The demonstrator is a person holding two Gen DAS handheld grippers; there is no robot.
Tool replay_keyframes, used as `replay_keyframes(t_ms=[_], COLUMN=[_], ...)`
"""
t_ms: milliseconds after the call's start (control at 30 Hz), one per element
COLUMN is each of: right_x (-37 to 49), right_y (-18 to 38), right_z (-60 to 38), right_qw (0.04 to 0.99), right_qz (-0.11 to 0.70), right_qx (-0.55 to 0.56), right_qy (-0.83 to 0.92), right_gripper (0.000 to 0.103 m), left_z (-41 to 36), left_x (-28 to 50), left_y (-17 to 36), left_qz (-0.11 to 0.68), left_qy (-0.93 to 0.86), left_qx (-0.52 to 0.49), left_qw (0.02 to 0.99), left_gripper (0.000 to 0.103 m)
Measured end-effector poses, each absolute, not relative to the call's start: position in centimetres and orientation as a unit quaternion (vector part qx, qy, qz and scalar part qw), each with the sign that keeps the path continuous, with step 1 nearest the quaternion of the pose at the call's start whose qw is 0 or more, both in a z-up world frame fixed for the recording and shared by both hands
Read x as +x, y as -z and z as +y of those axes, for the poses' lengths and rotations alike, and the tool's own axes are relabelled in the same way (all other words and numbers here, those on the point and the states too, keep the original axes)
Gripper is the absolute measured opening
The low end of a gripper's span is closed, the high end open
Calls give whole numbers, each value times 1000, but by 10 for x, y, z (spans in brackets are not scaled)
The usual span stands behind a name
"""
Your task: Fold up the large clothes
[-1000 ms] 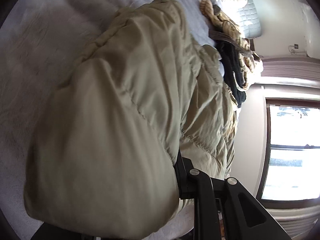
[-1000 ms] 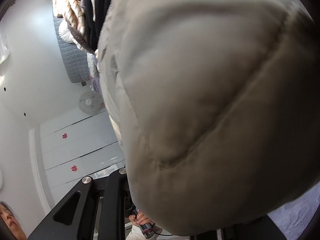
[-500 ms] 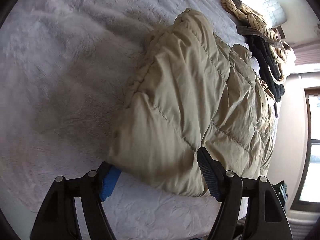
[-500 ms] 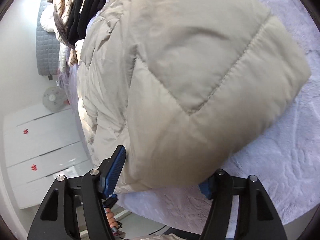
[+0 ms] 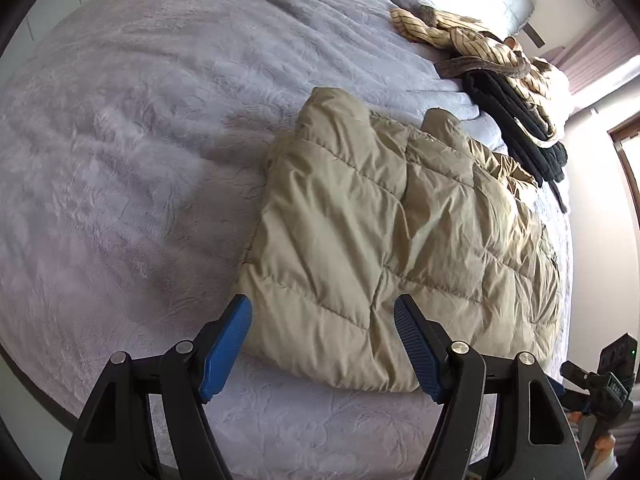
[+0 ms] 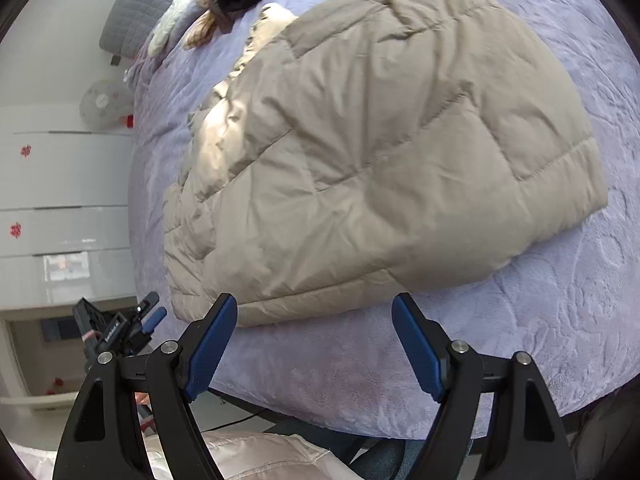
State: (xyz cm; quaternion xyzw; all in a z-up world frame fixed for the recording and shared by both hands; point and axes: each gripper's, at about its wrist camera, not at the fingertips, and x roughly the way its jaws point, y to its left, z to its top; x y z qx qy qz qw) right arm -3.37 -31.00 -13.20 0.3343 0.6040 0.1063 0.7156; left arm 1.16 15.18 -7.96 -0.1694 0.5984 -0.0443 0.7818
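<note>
So the beige puffer jacket (image 5: 400,240) lies folded on the lavender bedspread (image 5: 140,140), near the bed's front edge, w/ nothing gripping it. Our left gripper (image 5: 322,344) hangs above its near corner, jaws wide & empty. Our right gripper (image 6: 314,344) is likewise off the cloth; its jaws have just been opening, nothing between them.

Risk from here, we reckon: the padding is springy, so the top layer may puff up & creep open w/o a press-down. The shell looks slick, so a shallow pinch could slip, esp. on a fat edge. A tug might also drag the whole bundle toward the bed edge.

Jacket: quilted in stitched panels, plump, wrinkled, rounded at the fold. Bedspread: plush w/ embossed leaf pattern. Further back, a heap of striped & black clothes (image 5: 500,80), well apart.
</note>
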Motion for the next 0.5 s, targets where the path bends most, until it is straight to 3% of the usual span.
replay_keyframes(t_ms=[100,167,500], right_x=[-22,-17,6], right_y=[126,122,111], right_z=[-294,-285,-241], right_qw=[727,730,752], right_qz=[604,608,616], right_qx=[305,291,221], right_qy=[-114,-114,-75], right_gripper=[82,94,94], left_z=[132,123,100], left_x=[19,22,20], left_y=[79,79,83], left_qz=[602,607,619], left_qy=[56,64,89], left_qx=[-154,-143,-109], left_qw=[781,779,773], left_gripper=[75,75,77])
